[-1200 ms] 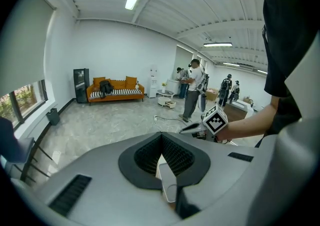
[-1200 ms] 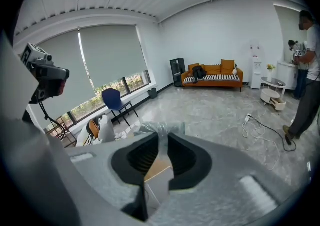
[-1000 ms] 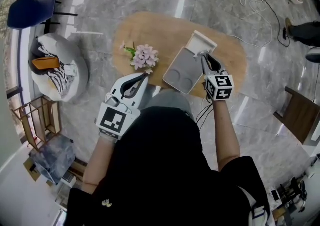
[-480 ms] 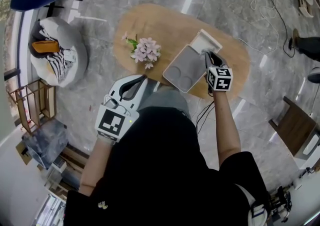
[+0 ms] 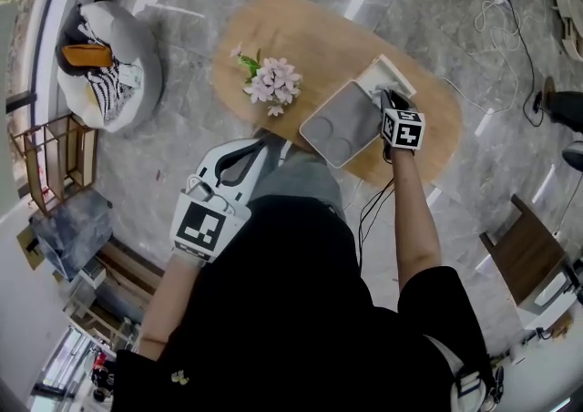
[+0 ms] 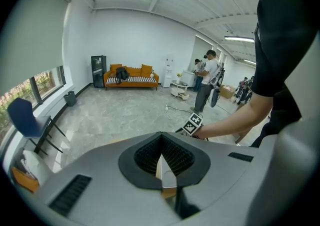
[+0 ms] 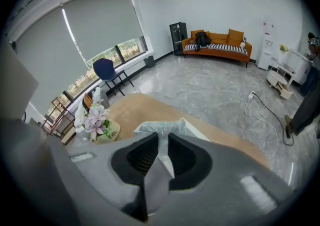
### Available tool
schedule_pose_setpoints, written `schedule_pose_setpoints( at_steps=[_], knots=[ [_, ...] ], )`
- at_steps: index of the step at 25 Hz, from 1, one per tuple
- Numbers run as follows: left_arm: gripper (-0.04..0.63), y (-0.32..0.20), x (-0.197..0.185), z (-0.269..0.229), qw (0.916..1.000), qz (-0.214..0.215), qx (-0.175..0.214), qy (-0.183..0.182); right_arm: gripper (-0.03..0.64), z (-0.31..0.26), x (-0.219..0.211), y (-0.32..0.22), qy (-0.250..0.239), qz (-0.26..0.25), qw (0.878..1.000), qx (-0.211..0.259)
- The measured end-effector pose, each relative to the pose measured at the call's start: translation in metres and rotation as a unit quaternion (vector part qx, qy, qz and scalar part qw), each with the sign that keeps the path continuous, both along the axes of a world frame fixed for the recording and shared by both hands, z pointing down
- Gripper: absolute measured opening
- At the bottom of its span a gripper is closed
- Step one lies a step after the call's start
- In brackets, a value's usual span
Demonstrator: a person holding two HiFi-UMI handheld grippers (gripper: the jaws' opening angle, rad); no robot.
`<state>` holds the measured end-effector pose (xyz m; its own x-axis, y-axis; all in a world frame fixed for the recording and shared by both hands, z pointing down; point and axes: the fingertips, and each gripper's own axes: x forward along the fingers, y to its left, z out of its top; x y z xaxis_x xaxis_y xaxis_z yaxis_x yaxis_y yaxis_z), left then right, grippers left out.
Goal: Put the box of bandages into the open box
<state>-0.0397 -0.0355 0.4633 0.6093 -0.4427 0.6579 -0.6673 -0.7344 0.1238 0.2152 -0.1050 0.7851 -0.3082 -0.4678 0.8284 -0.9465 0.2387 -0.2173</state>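
Table of pale wood, oval and smooth-topped, is shown on a floor of glossy grey marbled stone. One open box is set on it: a white, thin-walled rectangular tray, lined with crinkled clear film. One flat matt-grey panel is laid out adjoining the open box, and two round recesses are pressed into it. One box of bandages, pale grey, flat-sided and sharp-edged, is clamped between the ribbed black pads of the right gripper and is held directly over the open box; whether it touches the white tray cannot be told. The left gripper, a smooth grey-white shell, is held well apart from the open box, beyond the grey panel, with its jaws brought together at the tips and nothing gripped between them. Two grippers are counted, and one black-and-white marker cube is carried on each: the right cube is seen just beside the open box, the left cube well apart from it. One bunch of flowers, with soft pale-pink petals and green leaves, is placed near the open box, on the far side of the grey panel. One tangle of thin white cable is seen on the stone, well apart from the open box.
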Motion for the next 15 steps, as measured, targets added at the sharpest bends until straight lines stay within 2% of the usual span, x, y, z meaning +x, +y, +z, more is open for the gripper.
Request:
schedule_pose_setpoints(
  at_steps=[5, 15],
  knots=[
    [0.011, 0.004, -0.001, 0.006, 0.9999, -0.008, -0.006, -0.009, 0.057, 0.038, 0.002, -0.004, 0.012, -0.006, 0.999, -0.034],
    [0.011, 0.012, -0.002, 0.014, 0.9991, -0.026, -0.024, -0.024, 0.063, 0.091, 0.017, -0.005, 0.020, 0.028, 0.996, -0.088]
  ],
)
